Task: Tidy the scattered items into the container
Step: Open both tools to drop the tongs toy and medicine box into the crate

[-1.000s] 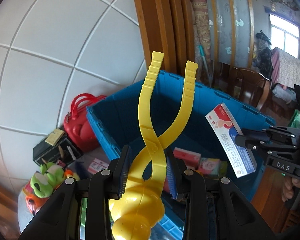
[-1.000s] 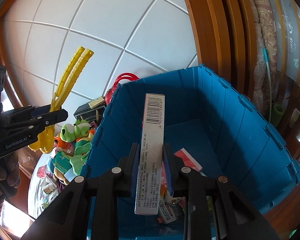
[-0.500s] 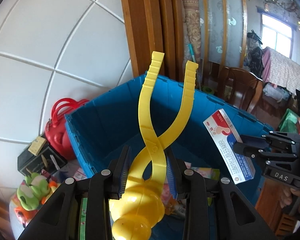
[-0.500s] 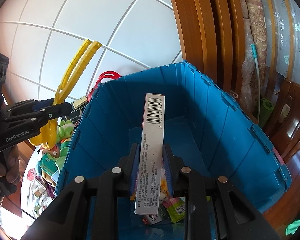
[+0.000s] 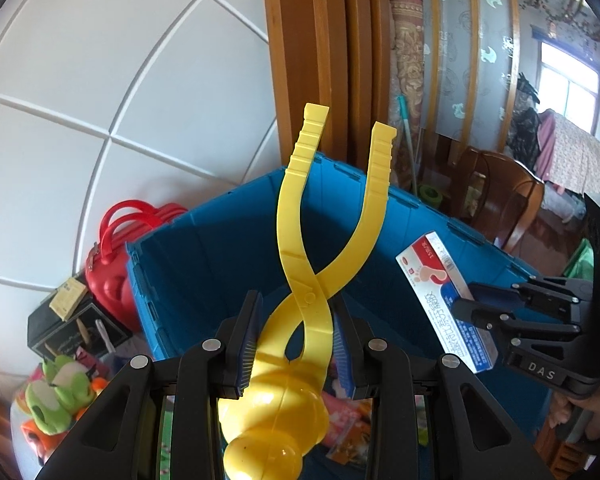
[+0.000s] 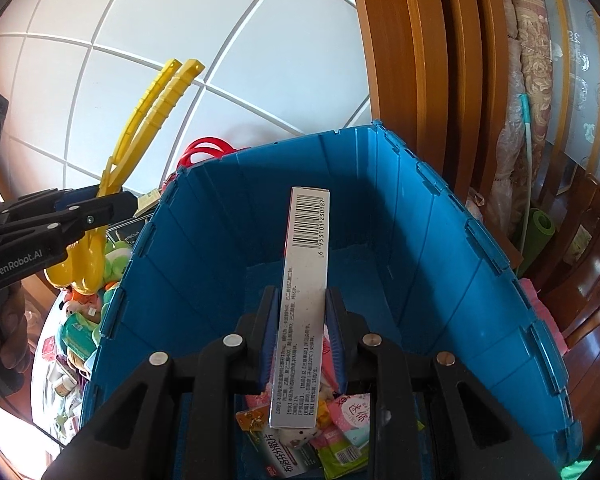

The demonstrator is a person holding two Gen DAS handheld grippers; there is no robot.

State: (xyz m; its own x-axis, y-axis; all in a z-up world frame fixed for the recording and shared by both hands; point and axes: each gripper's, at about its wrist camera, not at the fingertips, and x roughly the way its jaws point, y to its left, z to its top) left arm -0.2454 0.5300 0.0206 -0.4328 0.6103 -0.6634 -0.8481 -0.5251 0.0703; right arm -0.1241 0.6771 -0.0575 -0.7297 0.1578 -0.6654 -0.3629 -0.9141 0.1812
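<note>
My left gripper (image 5: 296, 344) is shut on a yellow plastic snowball tong (image 5: 300, 280), its two handles pointing up over the near-left rim of the blue crate (image 5: 172, 280). My right gripper (image 6: 302, 336) is shut on a long white box (image 6: 302, 300) with a barcode, held above the open blue crate (image 6: 480, 280). The left gripper and tong (image 6: 140, 136) show at the left of the right wrist view. The right gripper and its box (image 5: 444, 300) show at the right of the left wrist view. Several packets (image 6: 340, 436) lie on the crate floor.
A red bag (image 5: 112, 264), a black box (image 5: 72, 328) and green plush toys (image 5: 56, 392) sit left of the crate on the table. A white tiled wall and a wooden door frame (image 5: 312, 60) stand behind. Wooden chairs (image 5: 496, 196) are at the right.
Both grippers have moved in over the crate with their loads. The crate looms larger and more of its floor and packets shows in the right wrist view.
</note>
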